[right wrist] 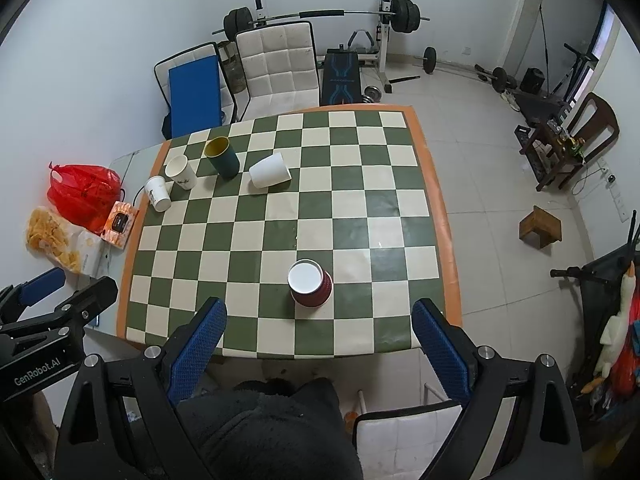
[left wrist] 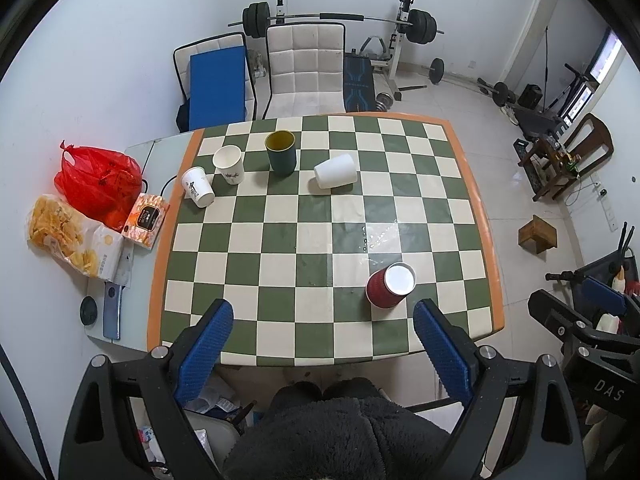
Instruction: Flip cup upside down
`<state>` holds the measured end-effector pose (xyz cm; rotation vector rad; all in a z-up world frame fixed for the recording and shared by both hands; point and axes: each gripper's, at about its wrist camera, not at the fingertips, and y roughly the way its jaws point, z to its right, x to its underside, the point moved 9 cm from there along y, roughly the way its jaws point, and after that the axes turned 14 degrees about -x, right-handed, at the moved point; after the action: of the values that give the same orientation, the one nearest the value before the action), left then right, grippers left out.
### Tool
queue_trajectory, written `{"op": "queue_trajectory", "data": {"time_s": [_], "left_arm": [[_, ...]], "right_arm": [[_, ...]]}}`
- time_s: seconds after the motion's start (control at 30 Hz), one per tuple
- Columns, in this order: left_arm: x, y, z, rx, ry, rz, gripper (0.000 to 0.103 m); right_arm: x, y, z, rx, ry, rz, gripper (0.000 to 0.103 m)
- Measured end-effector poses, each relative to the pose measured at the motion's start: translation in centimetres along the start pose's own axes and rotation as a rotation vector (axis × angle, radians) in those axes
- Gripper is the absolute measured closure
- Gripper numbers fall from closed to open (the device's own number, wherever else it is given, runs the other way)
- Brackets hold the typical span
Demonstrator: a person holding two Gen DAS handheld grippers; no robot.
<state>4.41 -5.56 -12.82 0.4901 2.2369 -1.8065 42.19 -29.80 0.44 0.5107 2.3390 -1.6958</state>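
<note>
A red paper cup (left wrist: 390,285) (right wrist: 311,283) stands on the checkered table near its front edge, its white flat end facing up. A dark green cup (left wrist: 281,153) (right wrist: 222,157) stands mouth up at the far left. A plain white cup (left wrist: 335,171) (right wrist: 270,171) stands wide end down beside it. A white paper cup (left wrist: 229,165) (right wrist: 182,172) stands mouth up, and a printed white cup (left wrist: 197,187) (right wrist: 158,193) stands wide end down. My left gripper (left wrist: 323,330) and right gripper (right wrist: 319,328) are both open and empty, raised over the table's front edge, apart from the red cup.
The checkered table (left wrist: 496,280) (right wrist: 450,248) has an orange border. A red bag (left wrist: 98,180), a chip bag (left wrist: 60,236), an orange box (left wrist: 145,220) and a phone (left wrist: 112,312) lie on the glass side table at left. Chairs (left wrist: 304,64) and weights stand behind.
</note>
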Motion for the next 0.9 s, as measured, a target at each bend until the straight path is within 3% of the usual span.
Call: {"op": "queue_trajectory", "data": {"time_s": [0.9], "left_arm": [[0.3, -0.6, -0.8, -0.014, -0.022, -0.013, 0.010]], "right_arm": [[-1.6, 0.5, -0.9, -0.013, -0.008, -0.003, 0.007]]}}
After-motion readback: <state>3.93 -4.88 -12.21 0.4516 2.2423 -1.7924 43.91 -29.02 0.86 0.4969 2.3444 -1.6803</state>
